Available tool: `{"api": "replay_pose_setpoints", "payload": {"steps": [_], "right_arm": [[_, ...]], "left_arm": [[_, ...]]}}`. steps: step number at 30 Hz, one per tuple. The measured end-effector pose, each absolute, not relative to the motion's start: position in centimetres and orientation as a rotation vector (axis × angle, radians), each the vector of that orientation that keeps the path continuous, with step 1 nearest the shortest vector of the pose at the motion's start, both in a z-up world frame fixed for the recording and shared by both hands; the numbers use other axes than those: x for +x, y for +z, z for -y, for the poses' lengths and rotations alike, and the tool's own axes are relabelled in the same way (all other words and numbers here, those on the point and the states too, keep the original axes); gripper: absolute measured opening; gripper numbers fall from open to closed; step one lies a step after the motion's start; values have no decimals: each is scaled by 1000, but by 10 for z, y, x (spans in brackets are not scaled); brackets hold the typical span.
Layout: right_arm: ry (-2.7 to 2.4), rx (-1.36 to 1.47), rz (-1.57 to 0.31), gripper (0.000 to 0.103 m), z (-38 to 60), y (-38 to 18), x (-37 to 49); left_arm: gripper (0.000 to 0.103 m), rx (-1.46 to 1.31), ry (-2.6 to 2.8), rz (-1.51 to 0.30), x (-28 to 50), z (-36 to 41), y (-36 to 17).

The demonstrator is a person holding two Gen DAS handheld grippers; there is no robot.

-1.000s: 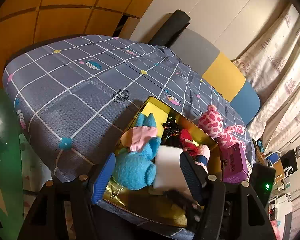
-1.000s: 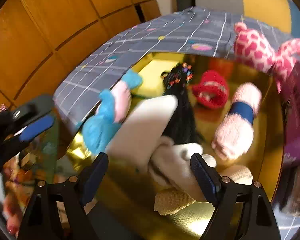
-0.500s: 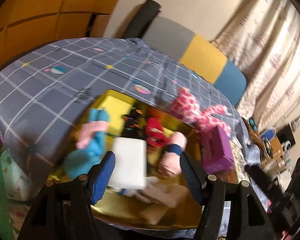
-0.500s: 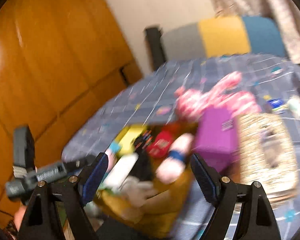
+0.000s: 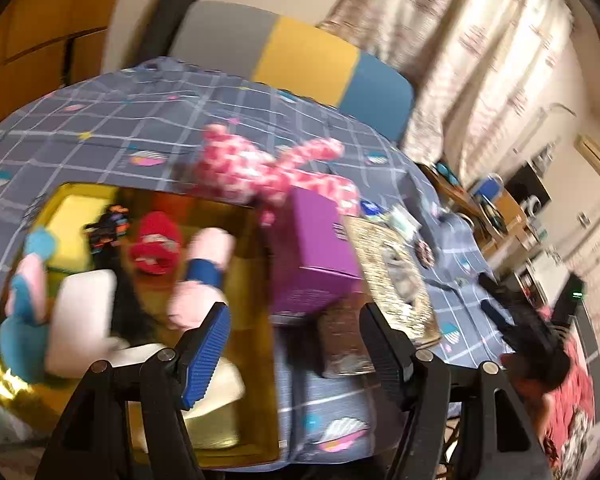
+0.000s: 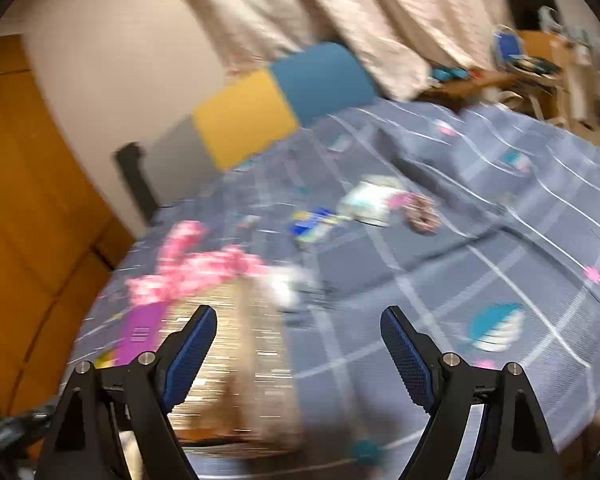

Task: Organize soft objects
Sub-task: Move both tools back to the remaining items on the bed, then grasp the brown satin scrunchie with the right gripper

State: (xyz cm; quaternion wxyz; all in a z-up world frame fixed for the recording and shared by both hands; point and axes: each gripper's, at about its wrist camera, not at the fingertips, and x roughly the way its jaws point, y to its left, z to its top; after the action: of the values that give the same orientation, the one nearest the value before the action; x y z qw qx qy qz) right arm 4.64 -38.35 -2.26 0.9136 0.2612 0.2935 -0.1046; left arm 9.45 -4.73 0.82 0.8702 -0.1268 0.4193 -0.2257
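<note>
Both claws, empty and spread, swung right off the gold box [image 5: 256, 364].

Checked grey bedspread [image 5: 148, 120], gold box [image 5: 256, 360], pink plush [image 5: 260, 168], purple box [image 5: 320, 248]

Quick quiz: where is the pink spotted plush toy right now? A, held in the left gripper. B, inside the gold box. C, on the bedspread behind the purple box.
C: the pink spotted plush toy lies on the bedspread behind the purple box.

A home bedroom: a bed [image 6: 480, 240] under a patterned grey sheet, padded headboard [image 5: 300, 56], long curtains [image 5: 480, 60].
</note>
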Motion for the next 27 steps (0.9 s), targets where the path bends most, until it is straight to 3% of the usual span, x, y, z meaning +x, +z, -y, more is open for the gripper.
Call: {"api": "replay_pose_setpoints", "payload": {"steps": [7,13,23,24,26,27], "right_arm": [[-323,503,-692,80,442,-67,62],[-369,406,-677,78,489,-68,123],[-430,337,-804,74,544,-109,219],[-428,332,-818,71,546,-116,224],[-411,314,-847,43,545,-126,229],[-408,304,-862,39,545,-130,231]], "left_arm": [[68,-203,-563,-898,108,98,19],[68,-185,-591,-904,133,137,37],[68,-40,-577,-963,188,201,48],[68,-36,-578,-972,193,207,48],[68,-23,-581,-990,203,219,45],[68,-3,-583,-1005,209,229,44]]}}
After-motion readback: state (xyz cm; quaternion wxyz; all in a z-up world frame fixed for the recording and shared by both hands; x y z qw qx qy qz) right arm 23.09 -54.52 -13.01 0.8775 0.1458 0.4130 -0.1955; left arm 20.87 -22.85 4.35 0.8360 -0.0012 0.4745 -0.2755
